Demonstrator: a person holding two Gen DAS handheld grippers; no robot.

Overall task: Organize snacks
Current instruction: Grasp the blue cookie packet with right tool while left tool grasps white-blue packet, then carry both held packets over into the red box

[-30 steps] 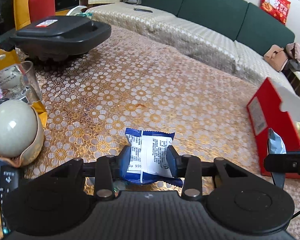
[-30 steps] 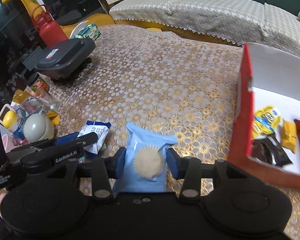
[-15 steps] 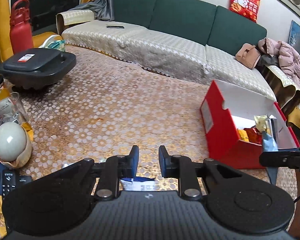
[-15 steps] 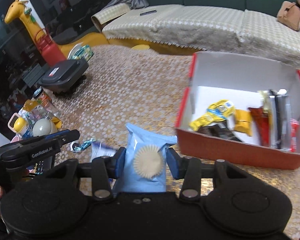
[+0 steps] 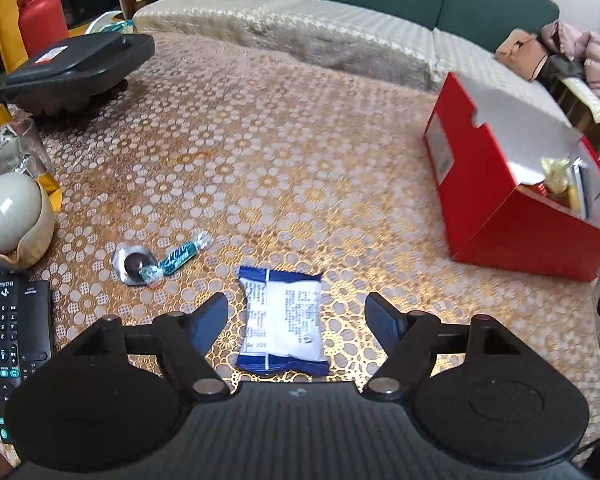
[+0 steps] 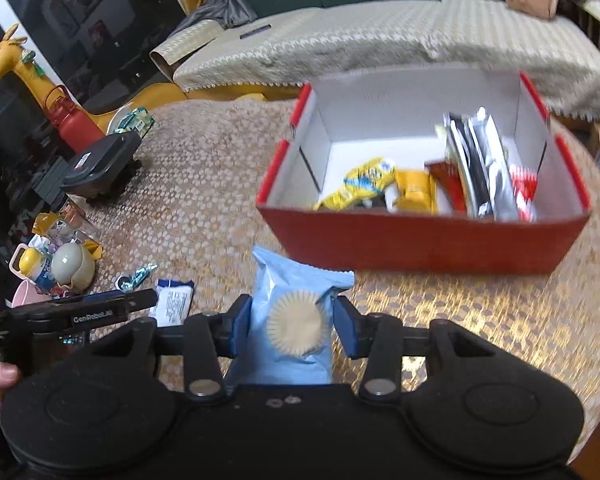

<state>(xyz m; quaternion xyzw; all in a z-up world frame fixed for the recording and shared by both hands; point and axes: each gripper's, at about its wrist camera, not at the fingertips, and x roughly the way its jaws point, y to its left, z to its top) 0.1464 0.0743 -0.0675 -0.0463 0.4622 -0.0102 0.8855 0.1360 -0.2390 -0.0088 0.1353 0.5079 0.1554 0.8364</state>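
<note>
My left gripper (image 5: 296, 316) is open and hovers over a blue-and-white snack packet (image 5: 282, 322) that lies flat on the gold tablecloth between its fingers. My right gripper (image 6: 292, 324) is shut on a light blue cookie packet (image 6: 296, 320) and holds it in front of the red box (image 6: 420, 240), which holds several snacks. The red box (image 5: 516, 224) also shows at the right of the left wrist view. A teal candy (image 5: 180, 256) and a small foil-wrapped sweet (image 5: 134, 264) lie left of the blue-and-white packet. The left gripper (image 6: 112, 306) shows in the right wrist view.
A black appliance (image 5: 76, 68) stands at the far left of the table. An egg-shaped ornament (image 5: 12, 216), a glass (image 5: 16, 148) and a remote control (image 5: 18, 332) crowd the left edge. A sofa (image 5: 340, 32) runs behind the table.
My left gripper let go of the blue-and-white packet, rose, then came back down over it with its fingers wide open. My right gripper carried the light blue packet closer to the red box.
</note>
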